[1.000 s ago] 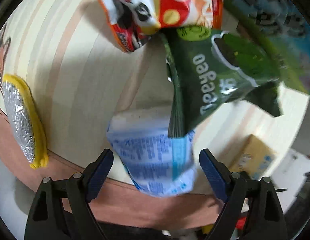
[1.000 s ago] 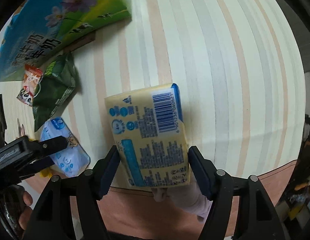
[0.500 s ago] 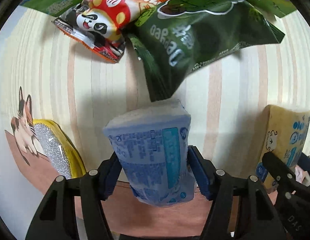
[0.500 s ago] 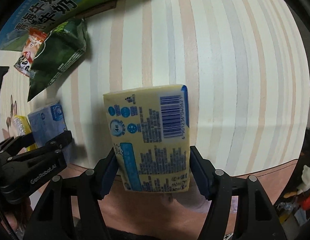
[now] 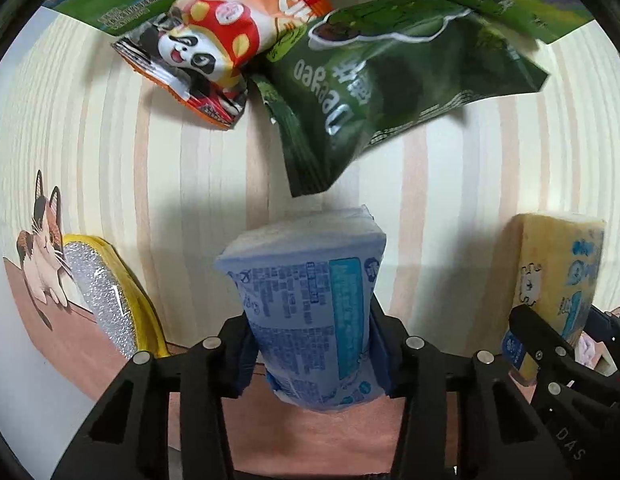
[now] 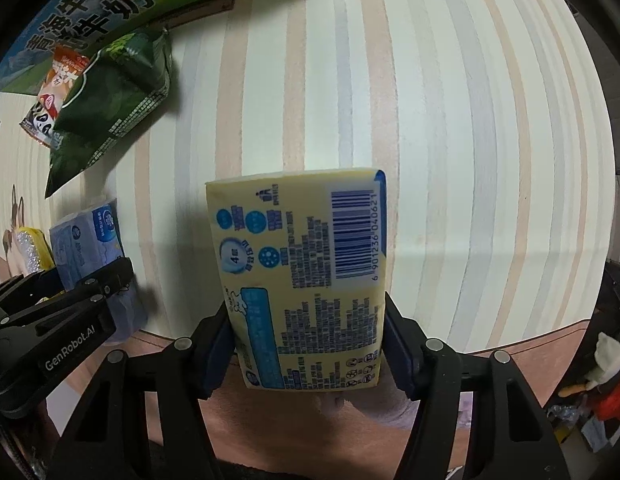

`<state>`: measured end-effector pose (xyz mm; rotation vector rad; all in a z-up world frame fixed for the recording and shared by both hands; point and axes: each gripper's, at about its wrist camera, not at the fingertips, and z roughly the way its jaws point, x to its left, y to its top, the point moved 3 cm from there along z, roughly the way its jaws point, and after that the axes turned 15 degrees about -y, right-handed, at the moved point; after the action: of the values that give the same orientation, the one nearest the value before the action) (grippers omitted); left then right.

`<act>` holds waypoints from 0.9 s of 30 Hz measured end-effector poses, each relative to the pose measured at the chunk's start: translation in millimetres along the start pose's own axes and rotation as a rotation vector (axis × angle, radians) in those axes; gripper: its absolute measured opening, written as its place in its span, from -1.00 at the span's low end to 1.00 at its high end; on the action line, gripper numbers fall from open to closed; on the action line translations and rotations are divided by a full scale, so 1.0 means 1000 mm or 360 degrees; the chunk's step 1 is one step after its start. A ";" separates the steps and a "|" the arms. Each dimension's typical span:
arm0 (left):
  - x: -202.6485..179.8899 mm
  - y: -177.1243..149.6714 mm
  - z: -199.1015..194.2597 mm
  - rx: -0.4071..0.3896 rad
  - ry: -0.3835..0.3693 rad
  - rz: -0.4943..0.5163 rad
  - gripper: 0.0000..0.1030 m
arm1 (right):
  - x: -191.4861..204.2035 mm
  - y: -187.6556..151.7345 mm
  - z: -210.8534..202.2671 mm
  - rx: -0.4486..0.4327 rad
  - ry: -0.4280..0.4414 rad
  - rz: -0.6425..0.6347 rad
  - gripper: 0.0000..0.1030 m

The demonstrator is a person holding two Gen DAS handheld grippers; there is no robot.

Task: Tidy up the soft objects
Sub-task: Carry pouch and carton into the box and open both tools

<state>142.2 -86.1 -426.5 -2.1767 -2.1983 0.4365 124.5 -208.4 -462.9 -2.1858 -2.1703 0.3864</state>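
A pale blue tissue pack (image 5: 310,300) stands on end between the fingers of my left gripper (image 5: 312,350). Its blue pads pinch the pack's lower sides and its jaws are closing. A yellow tissue pack (image 6: 301,264), barcode side facing the camera, sits between the pads of my right gripper (image 6: 310,352), whose jaws are also closing on it. The two packs are close side by side. The yellow pack (image 5: 558,272) shows at the right of the left wrist view, and the blue pack (image 6: 89,240) at the left of the right wrist view.
A dark green snack bag (image 5: 390,92) and an orange panda snack bag (image 5: 225,48) lie beyond the blue pack, against a green and blue milk carton (image 6: 109,12). A yellow sponge with a silver face (image 5: 109,300) lies left of it. The striped tablecloth (image 6: 450,140) stretches right.
The left jaws, wide around the blue pack a second ago, have closed onto it, and the wrist has rolled. The right gripper has carried the yellow pack closer to the blue one.
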 end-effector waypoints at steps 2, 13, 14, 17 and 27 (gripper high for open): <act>-0.003 -0.008 -0.013 -0.0020 -0.0041 0.0008 -0.17 | 0.002 -0.004 -0.007 -0.0012 0.0029 -0.0009 0.29; -0.016 -0.031 -0.158 -0.0288 -0.0374 0.0075 -0.17 | -0.003 -0.025 -0.114 -0.0194 0.0331 0.0008 0.28; -0.015 -0.024 -0.177 -0.0332 -0.0417 0.0073 -0.17 | -0.004 -0.022 -0.126 -0.0224 0.0354 0.0015 0.28; -0.015 0.005 -0.214 -0.0425 -0.0471 0.0095 -0.17 | -0.009 -0.005 -0.175 -0.0354 0.0438 0.0042 0.28; 0.012 0.153 -0.254 -0.0542 -0.0333 0.0118 -0.17 | 0.004 0.114 -0.258 -0.0584 0.0386 0.0058 0.28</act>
<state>343.8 -29.2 -216.3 -2.4907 -2.4645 0.3242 288.5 -168.9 -236.7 -2.2967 -2.2062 -0.2884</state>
